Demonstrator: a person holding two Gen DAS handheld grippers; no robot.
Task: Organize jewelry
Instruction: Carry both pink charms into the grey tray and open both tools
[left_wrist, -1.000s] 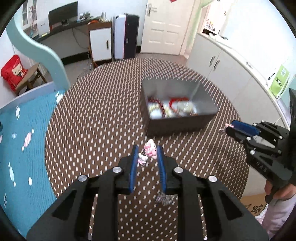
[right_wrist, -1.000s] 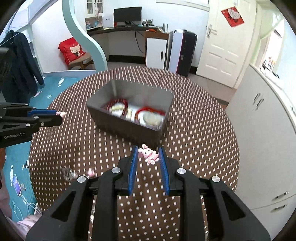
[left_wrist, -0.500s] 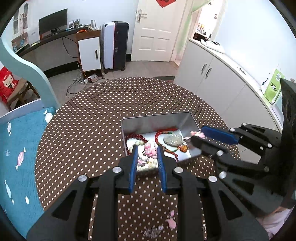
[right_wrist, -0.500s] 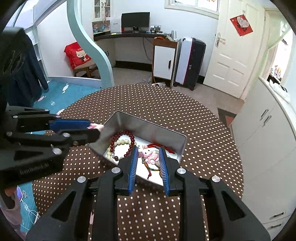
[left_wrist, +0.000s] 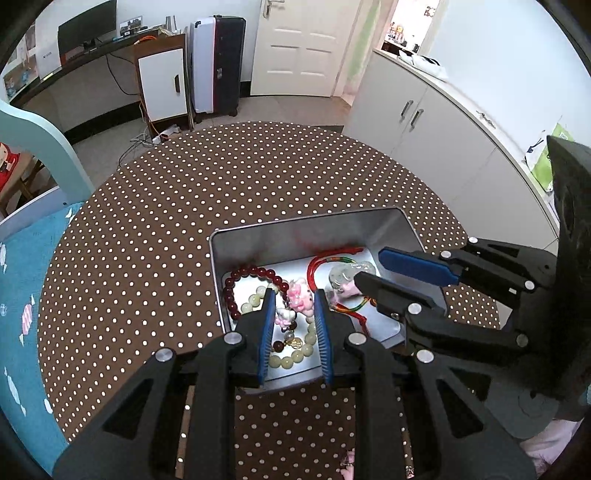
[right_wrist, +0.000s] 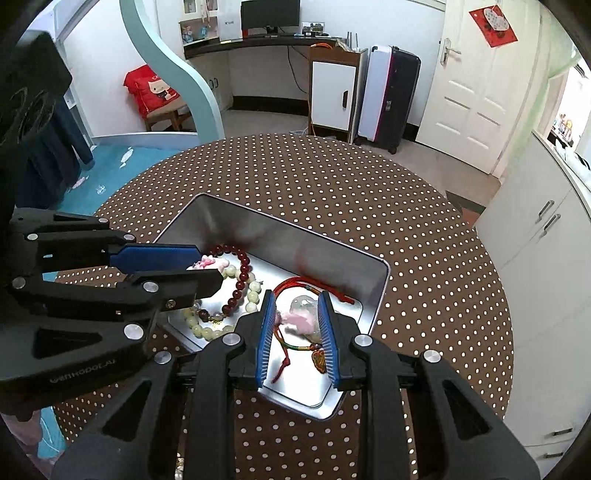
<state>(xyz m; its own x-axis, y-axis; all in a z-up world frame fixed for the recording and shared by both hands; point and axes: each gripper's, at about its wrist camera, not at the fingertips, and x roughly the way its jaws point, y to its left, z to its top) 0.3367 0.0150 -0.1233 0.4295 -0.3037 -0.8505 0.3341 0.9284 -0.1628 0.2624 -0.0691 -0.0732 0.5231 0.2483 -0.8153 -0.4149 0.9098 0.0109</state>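
Left claw (left_wrist: 294, 311): I am gripping a pink charm (left_wrist: 300, 298) over the tin (left_wrist: 402, 225).
Right claw (right_wrist: 297, 318): I am gripping a second pink charm (right_wrist: 297, 321) there.
Risk: I am crowding both claws; opening now could snag the bead bracelets (left_wrist: 255, 274).

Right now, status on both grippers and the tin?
Left hand-held gripper shut on pink cat charm. Right hand-held gripper shut on pink charm. Both over open silver metal tin. Nothing blocking.

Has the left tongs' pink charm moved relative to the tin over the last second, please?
Yes. The charm, held in the left tongs, was short of the tin over the dotted cloth; now it hangs above the bracelets inside.
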